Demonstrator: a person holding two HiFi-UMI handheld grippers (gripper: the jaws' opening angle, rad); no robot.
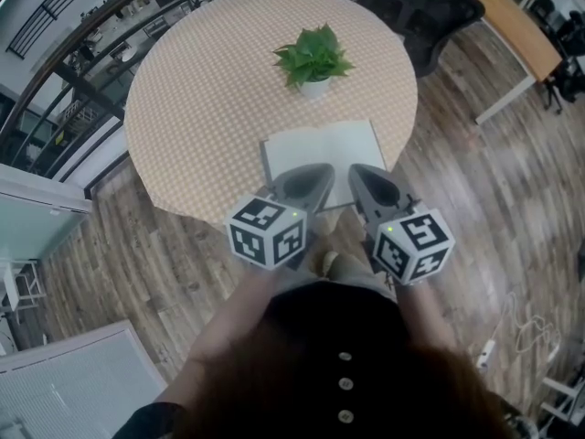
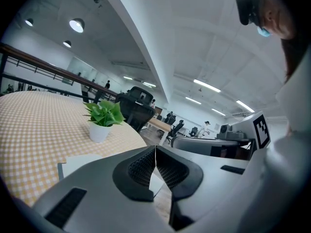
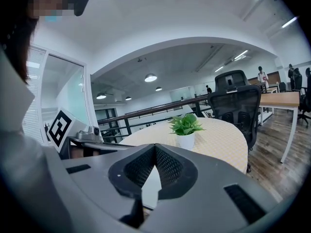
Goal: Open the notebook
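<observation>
The notebook lies flat on the round checked table, near its front edge, showing a pale rectangular face with a darker rim. My left gripper and right gripper hover side by side over the notebook's near edge, pointing at it. Both are shut, with nothing between the jaws. A corner of the notebook shows in the left gripper view just past the closed left gripper. In the right gripper view a strip of the notebook shows under the closed right gripper.
A small potted plant stands on the table behind the notebook. A black office chair and a wooden desk are at the far right. A dark railing curves along the left. Wood floor surrounds the table.
</observation>
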